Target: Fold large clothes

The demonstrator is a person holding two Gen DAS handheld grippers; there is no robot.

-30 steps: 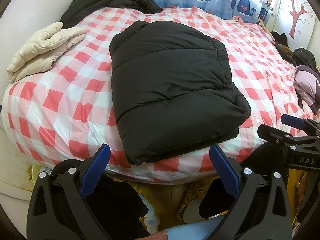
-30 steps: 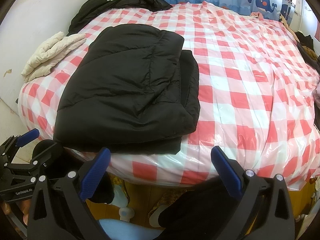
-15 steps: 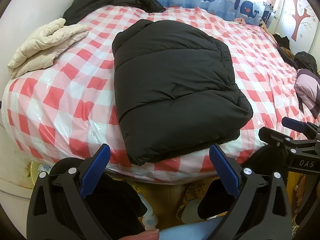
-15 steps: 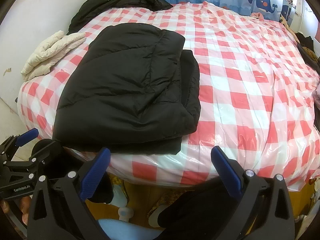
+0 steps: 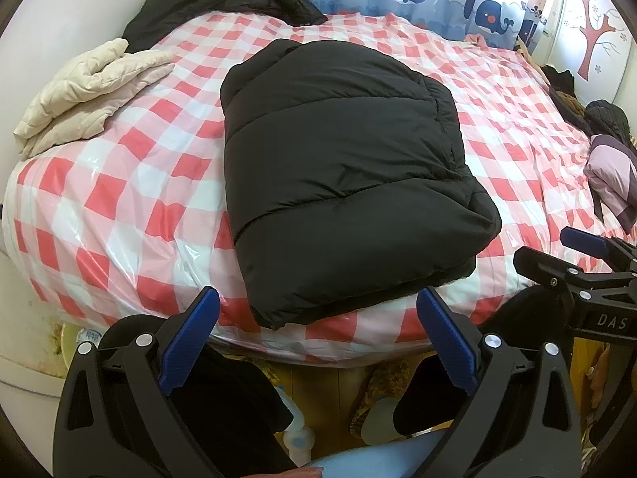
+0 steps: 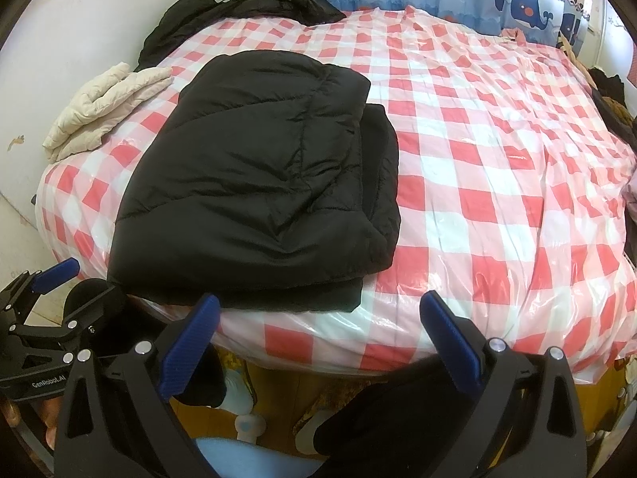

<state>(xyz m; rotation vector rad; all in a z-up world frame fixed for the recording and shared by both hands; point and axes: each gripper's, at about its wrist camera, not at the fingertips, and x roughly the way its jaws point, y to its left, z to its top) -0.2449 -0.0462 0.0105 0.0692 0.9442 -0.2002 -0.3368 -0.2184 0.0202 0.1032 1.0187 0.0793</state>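
Observation:
A black puffer jacket (image 5: 342,183) lies folded into a thick rectangle near the front edge of the bed; it also shows in the right wrist view (image 6: 258,195). My left gripper (image 5: 318,318) is open and empty, just in front of the jacket's near edge, off the bed. My right gripper (image 6: 318,318) is open and empty, in front of the bed edge, to the right of the jacket's near corner. Each gripper shows at the side of the other's view.
The bed (image 5: 119,207) has a red-and-white checked cover under clear plastic. A folded cream jacket (image 5: 87,91) lies at the left edge. A dark garment (image 5: 223,4) lies at the far left corner. More clothes (image 5: 609,167) lie at the right. Slippers and floor are below.
The left wrist view has shifted slightly, so the jacket sits a little higher and closer in it. The right gripper has barely moved. Both grippers stay open.

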